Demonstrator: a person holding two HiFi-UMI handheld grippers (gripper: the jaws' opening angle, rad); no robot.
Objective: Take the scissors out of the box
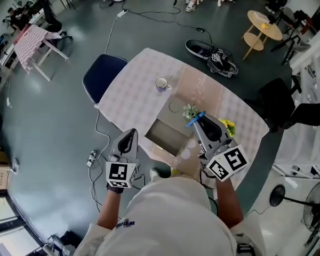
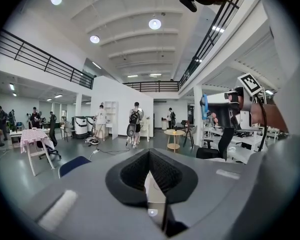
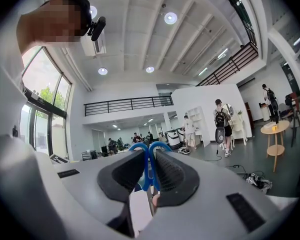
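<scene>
**Item 1. Right gripper** [image 3: 149,153], grey, two-jaw, with a square-marker cube at its rear. The jaws stood at a narrow gap, clamped on the looped handles of the blue-handled scissors [image 3: 146,169]. The gripper was held roughly level above the bench.

**Item 2. Blue-handled scissors.** They were out of the box, carried in the right gripper over the bench to the right of the box's opening, near the flowers. The blue loops stuck out past the jaw tips. The blades were hidden behind the jaws.

**Item 3. Left gripper** [image 2: 149,154], grey, of the same pattern, with its own marker cube. The jaws were pressed fully together with nothing between them. It was held off the near-left edge of the bench, well apart from the box.

**Item 4. Open-topped rectangular box** [image 1: 161,134], grey-brown inside. It stood on the near part of the bench, between the two grippers in the head view. Its contents could not be made out.

**Item 5. Bench with pale checked cloth** [image 1: 138,89], set at an angle on a dark grey floor.

**Item 6. Small white mug** [image 1: 161,84], upright on the bench, beyond the box and apart from it.

**Item 7. Small green-and-white flower bunch** [image 1: 190,111], just beyond the box's far right corner.

**Item 8. Yellow flower cluster** [image 1: 228,126], to the right of the right gripper.

**Item 9. Dark blue chair** [image 1: 102,74], at the bench's far left side.
</scene>
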